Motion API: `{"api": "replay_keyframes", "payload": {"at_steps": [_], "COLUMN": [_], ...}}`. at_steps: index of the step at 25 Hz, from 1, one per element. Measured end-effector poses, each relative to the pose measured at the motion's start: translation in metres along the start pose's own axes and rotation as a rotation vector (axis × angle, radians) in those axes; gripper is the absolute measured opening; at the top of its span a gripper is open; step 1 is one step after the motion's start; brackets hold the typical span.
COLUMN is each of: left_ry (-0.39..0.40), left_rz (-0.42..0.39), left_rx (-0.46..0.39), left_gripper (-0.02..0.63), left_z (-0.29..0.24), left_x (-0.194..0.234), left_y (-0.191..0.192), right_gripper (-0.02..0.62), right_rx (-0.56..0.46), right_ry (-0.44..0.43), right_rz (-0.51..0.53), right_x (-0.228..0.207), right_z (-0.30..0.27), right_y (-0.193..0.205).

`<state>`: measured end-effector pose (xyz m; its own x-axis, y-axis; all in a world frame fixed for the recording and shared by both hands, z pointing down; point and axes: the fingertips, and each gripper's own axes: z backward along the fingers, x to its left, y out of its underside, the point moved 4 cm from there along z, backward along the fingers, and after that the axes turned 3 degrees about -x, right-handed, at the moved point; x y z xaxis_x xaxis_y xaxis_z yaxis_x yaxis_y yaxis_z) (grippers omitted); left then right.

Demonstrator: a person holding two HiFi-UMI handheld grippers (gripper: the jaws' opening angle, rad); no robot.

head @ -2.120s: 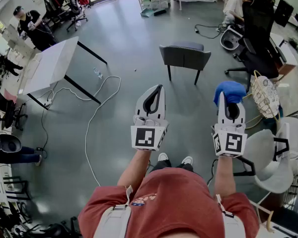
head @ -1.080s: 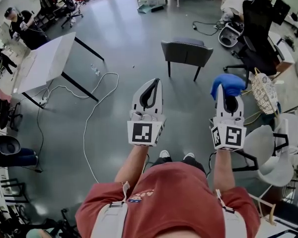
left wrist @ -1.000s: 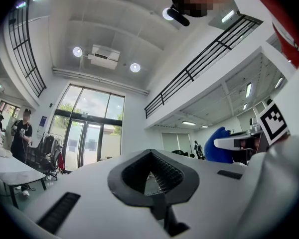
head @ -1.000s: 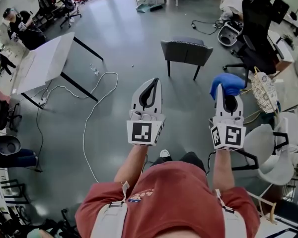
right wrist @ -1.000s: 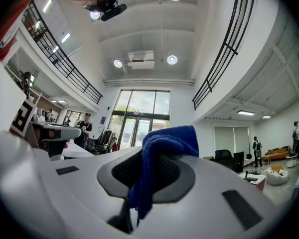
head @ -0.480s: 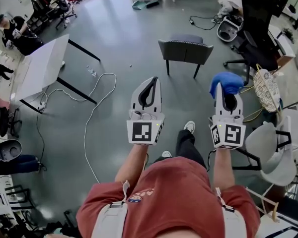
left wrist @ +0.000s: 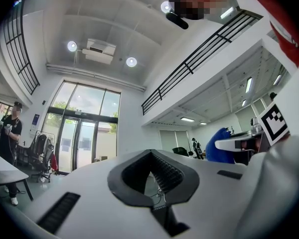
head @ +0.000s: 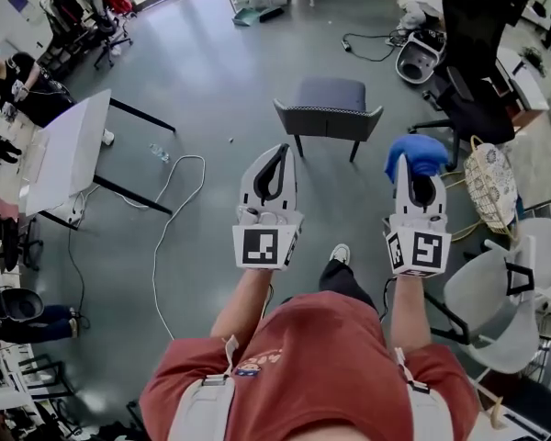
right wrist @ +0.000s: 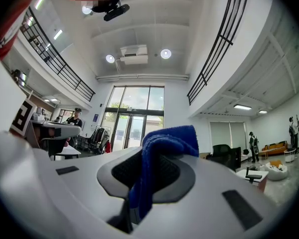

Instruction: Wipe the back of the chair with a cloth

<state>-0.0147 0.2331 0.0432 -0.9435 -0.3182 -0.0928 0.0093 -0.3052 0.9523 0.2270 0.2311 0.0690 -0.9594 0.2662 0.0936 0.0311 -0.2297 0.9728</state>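
Observation:
A dark grey chair [head: 328, 110] stands on the floor ahead of me, its back turned toward me. My right gripper [head: 415, 168] is shut on a blue cloth [head: 417, 153], which bunches over its tip; in the right gripper view the cloth [right wrist: 162, 148] hangs pinched between the jaws. My left gripper [head: 275, 162] is shut with nothing in it, and the left gripper view shows its jaws [left wrist: 150, 171] closed and pointing upward. Both grippers are held level in front of my body, well short of the chair.
A white table [head: 62, 150] stands at the left with a white cable [head: 170, 219] trailing over the floor. A black office chair [head: 468, 62] and a wire basket [head: 491, 180] are at the right, and a grey chair [head: 496, 301] is close by my right arm. A person [head: 18, 81] stands at far left.
I have walked forward: the chair has drawn a little nearer and the room has shifted in view. Both grippers keep their pose, the cloth still held.

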Motion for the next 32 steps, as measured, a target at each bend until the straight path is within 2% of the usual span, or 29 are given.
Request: {"api": "replay_keyframes", "payload": {"at_steps": [2, 5, 14, 19, 25, 29, 32], "left_ry": [0.001, 0.019, 0.016, 0.018, 0.038, 0.100, 0.113], "left_rz": [-0.010, -0.063, -0.103, -0.088, -0.075, -0.078, -0.065], "left_rx": [0.003, 0.065, 0.076, 0.120, 0.131, 0.077, 0.067], "left_gripper": [0.014, 0.014, 0.014, 0.014, 0.014, 0.013, 0.014], "left_z": [-0.030, -0.066, -0.132, -0.140, -0.142, -0.144, -0.146], "left_x": [-0.008, -0.022, -0.038, -0.027, -0.005, 0.002, 0.005], "left_y": [0.006, 0.023, 0.051, 0.070, 0.101, 0.124, 0.157], "right_gripper": [0.060, 0.060, 0.060, 0.061, 0.060, 0.060, 0.060], "right_rx": [-0.003, -0.005, -0.001, 0.018, 0.074, 0.132, 0.175], "right_ry": [-0.011, -0.027, -0.039, -0.102, -0.086, -0.075, -0.064], "right_rz": [-0.001, 0.001, -0.064, 0.003, -0.035, -0.042, -0.043], "right_x": [-0.022, -0.050, -0.096, -0.080, -0.061, -0.053, -0.048], "right_z": [-0.021, -0.049, -0.103, -0.119, -0.139, -0.146, -0.153], "right_y": [0.006, 0.016, 0.053, 0.060, 0.088, 0.114, 0.148]}}
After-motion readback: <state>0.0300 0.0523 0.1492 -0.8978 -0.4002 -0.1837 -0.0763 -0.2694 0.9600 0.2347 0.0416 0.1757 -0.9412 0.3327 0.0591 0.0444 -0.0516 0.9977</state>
